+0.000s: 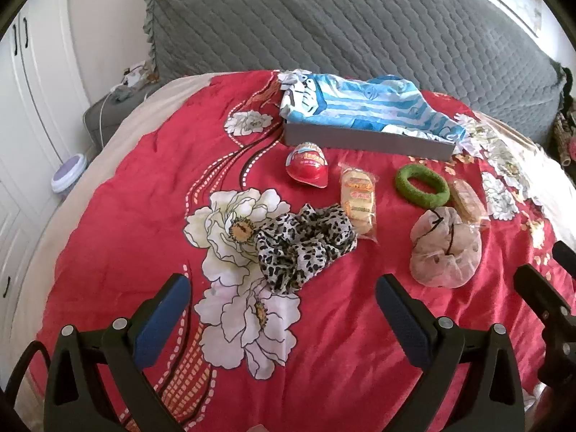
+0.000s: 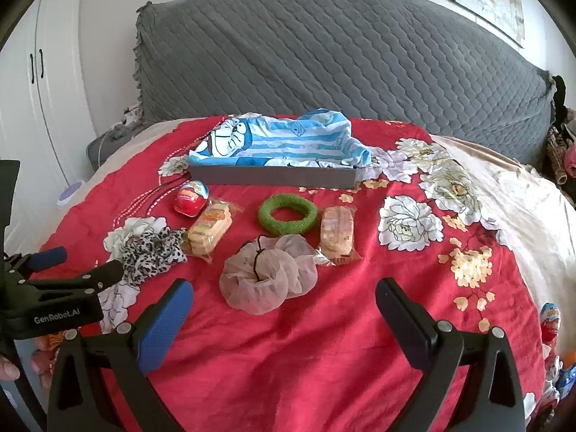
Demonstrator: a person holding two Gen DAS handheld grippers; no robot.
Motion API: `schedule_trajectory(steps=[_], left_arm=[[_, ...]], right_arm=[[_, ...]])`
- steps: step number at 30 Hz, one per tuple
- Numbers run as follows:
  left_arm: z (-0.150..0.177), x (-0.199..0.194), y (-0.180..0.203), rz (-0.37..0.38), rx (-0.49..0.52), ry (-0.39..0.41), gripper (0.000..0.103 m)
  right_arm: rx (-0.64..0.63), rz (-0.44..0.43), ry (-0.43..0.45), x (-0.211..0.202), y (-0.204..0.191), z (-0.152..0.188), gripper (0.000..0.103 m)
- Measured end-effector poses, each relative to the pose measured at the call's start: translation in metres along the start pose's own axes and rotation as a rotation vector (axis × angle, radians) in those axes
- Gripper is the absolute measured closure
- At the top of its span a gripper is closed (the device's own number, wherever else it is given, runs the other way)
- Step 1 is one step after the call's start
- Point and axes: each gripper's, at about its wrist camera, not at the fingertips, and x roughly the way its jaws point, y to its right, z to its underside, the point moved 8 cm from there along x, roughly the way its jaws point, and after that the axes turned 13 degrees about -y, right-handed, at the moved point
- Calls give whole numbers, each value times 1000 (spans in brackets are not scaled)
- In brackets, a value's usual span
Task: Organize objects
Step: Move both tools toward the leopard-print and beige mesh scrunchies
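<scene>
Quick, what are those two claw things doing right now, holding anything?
Left gripper: open, holding nothing, above the leopard scrunchie.
Right gripper: open, holding nothing, above the beige scrunchie.

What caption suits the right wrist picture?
Open right gripper hovers over a pink scrunchie beside a green ring on a red floral bedspread.

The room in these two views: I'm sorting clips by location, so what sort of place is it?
Most likely a bedroom. The items lie on a red floral bedspread in front of a grey quilted headboard cover, with white wardrobe doors along one side.
</scene>
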Motion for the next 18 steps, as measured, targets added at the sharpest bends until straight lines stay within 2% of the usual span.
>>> schedule_trajectory(steps=[8,18], left_arm=[[-2,-22,2,-18,10,38,0],[9,-49,-5,-28,11,29,0]], right_arm=[[-5,-9,18,-22,-2,-9,1],[-1,-23,18,-52,2,-13,1]])
